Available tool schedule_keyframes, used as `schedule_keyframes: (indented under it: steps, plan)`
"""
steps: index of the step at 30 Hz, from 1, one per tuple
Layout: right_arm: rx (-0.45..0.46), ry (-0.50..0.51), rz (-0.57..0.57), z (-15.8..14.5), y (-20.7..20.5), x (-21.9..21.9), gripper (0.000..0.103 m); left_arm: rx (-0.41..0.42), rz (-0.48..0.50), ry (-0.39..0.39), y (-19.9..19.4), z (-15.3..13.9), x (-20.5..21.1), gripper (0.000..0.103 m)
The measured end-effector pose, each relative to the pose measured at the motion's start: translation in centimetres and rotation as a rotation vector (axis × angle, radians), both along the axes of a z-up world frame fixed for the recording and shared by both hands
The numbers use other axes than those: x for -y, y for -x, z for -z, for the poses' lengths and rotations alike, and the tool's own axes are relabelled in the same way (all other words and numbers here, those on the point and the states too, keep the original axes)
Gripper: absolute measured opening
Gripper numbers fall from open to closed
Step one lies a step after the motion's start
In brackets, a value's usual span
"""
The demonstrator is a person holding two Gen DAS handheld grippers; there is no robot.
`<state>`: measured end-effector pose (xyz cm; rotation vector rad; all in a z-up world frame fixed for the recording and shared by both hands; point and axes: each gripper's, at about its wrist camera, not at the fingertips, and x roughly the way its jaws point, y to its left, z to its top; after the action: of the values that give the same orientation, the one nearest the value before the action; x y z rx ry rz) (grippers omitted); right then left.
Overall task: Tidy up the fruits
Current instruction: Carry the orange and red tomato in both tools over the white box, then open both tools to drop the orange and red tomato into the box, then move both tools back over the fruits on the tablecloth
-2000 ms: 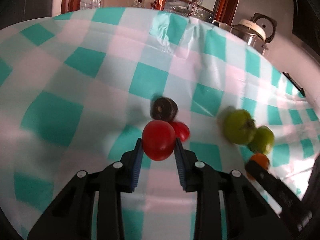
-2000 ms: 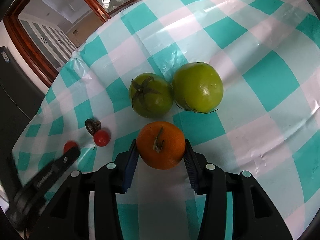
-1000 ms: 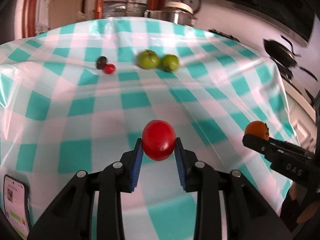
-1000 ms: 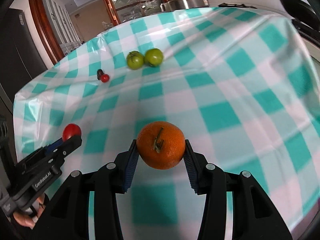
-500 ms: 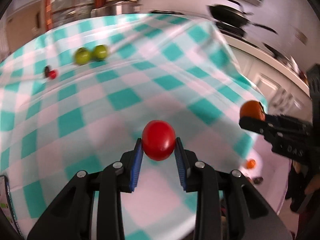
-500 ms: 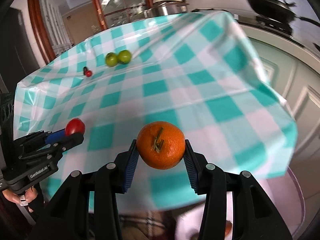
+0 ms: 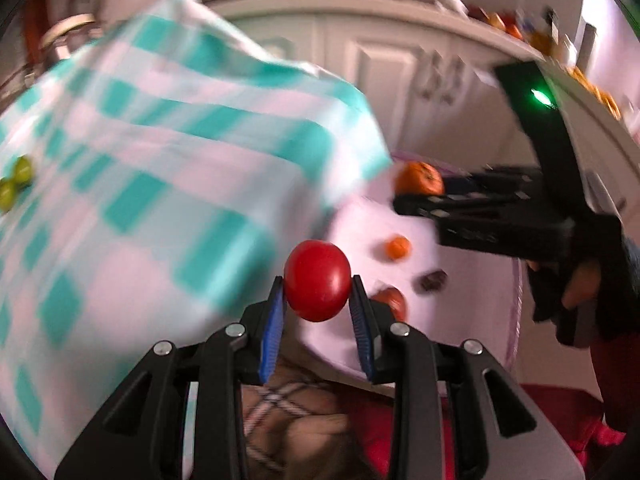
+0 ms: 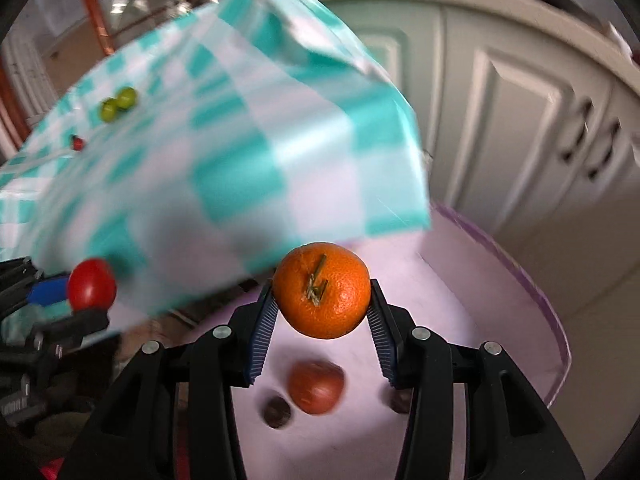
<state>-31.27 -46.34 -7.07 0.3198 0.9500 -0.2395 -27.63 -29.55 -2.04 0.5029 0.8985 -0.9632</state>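
My left gripper (image 7: 318, 298) is shut on a red tomato (image 7: 317, 285), past the corner of the checked tablecloth (image 7: 160, 168). My right gripper (image 8: 322, 300) is shut on an orange mandarin (image 8: 321, 290), held over a pale round tray (image 8: 460, 280) with a purple rim. On the tray lie a reddish fruit (image 8: 316, 387) and a small dark fruit (image 8: 277, 412). In the left wrist view the tray (image 7: 360, 236) holds a small orange fruit (image 7: 398, 247), a dark fruit (image 7: 433, 281) and a reddish fruit (image 7: 392, 300). Two green tomatoes (image 8: 118, 103) and a small red one (image 8: 78, 143) stay far back on the cloth.
White cabinet doors (image 8: 520, 120) stand behind the tray. The table's corner (image 8: 416, 216) overhangs the tray's near side. A person's hand (image 7: 580, 288) holds the right gripper. A red cloth (image 7: 560, 412) and a plaid fabric (image 7: 288, 412) lie low in the left wrist view.
Both grippers have swung off the table's corner and down toward the tray, each keeping its fruit. The left one rolled, tilting the table in its view.
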Motion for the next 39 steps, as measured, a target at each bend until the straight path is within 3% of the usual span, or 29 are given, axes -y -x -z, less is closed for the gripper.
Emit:
schedule_keyframes:
  steps: [7,11,15,20,26,28,30,32,34,39]
  plan:
    - [-0.191,0.008,0.044,6.7,-1.8,4.8,0.045,-0.162,0.263,-0.174,3.5,7.7,7.5,0.032]
    - [-0.313,0.005,0.138,10.0,-2.5,7.7,0.045,-0.167,0.381,-0.275,5.9,11.1,10.1,0.032]
    - [-0.423,0.07,0.176,12.2,-2.8,8.8,0.045,-0.151,0.486,-0.363,8.5,13.9,11.5,0.032]
    - [-0.459,0.045,0.189,13.3,-2.6,9.4,0.045,-0.138,0.53,-0.404,9.5,15.5,11.4,0.032]
    - [-0.467,0.029,0.185,13.4,-2.6,9.4,0.045,-0.121,0.531,-0.392,9.2,15.3,10.9,0.037]
    - [-0.455,0.025,0.193,13.1,-2.5,9.6,0.049,-0.108,0.519,-0.37,9.3,15.0,10.7,0.052]
    - [-0.432,0.014,0.208,12.9,-2.0,9.4,0.061,-0.1,0.509,-0.343,9.2,14.3,10.3,0.059]
    - [-0.41,0.0,0.218,12.2,-1.7,9.5,0.063,-0.082,0.501,-0.311,9.0,13.5,9.8,0.066]
    - [-0.385,0.007,0.236,11.1,-1.3,9.6,0.065,-0.045,0.488,-0.261,8.9,12.5,9.3,0.075]
    - [-0.251,0.012,0.262,6.6,0.0,9.1,0.067,0.08,0.398,-0.089,6.8,7.7,7.0,0.082]
